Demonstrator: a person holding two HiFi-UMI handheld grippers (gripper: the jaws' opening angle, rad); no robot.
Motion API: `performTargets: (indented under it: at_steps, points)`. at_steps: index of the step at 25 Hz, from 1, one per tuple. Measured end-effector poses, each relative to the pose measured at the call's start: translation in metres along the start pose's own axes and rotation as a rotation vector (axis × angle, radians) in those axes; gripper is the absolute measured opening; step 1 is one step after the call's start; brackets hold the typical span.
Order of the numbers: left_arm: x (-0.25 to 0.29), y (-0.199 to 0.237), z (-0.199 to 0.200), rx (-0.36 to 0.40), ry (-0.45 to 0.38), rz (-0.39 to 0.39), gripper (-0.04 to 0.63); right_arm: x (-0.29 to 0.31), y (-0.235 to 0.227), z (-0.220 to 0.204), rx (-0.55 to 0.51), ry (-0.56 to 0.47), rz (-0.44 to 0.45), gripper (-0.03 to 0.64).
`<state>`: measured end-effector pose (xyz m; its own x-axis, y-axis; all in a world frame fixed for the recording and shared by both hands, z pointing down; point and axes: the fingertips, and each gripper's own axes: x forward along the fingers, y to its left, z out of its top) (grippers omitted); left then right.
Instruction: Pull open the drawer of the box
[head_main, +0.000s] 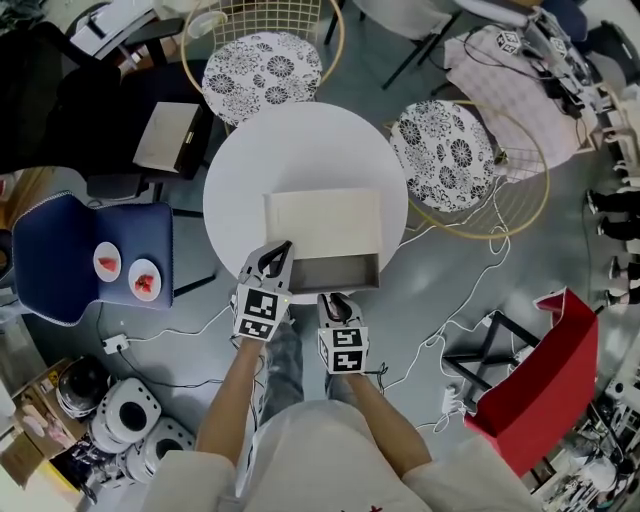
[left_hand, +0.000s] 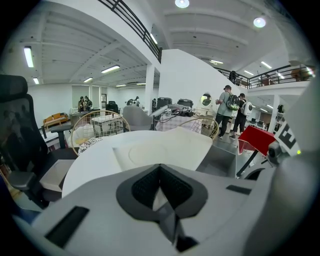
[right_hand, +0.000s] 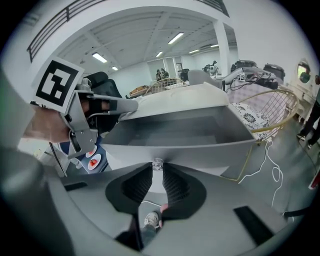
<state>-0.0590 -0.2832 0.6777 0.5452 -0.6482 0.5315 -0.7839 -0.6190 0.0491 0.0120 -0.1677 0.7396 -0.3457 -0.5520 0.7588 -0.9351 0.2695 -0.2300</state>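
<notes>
Drawer (head_main: 338, 272) stands pulled out of the box (head_main: 322, 225) on the round table (head_main: 240, 180), toward me. My right tongs (right_hand: 158, 167) are clamped on its small clear knob (right_hand: 157, 163); my left tongs (head_main: 285, 247) are pressed together, empty, tips at the box's near left corner.

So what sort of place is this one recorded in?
Probably a big open-plan lab or workshop: a railed mezzanine overhead, cables trailing over the floor, equipment-laden desks behind the round table.

White table (head_main: 300, 150), cream box (head_main: 322, 222), grey drawer (head_main: 335, 272), black-and-white floral cushions (head_main: 262, 72), red chair (head_main: 540, 390), navy armchair (head_main: 50, 250).
</notes>
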Motion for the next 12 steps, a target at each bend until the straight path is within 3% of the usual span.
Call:
performTargets:
  at_steps: [8,12]
  points:
    - [0.0001,0.0000,-0.0011,-0.005,0.000,-0.007,0.011,0.0009,0.0002,-0.0008,0.037,-0.008,0.045,0.084]
    - [-0.0002,0.0002,-0.0019,-0.008,0.001,-0.005,0.012,-0.0002,0.0081,-0.0051,0.047,0.009,0.099,0.194]
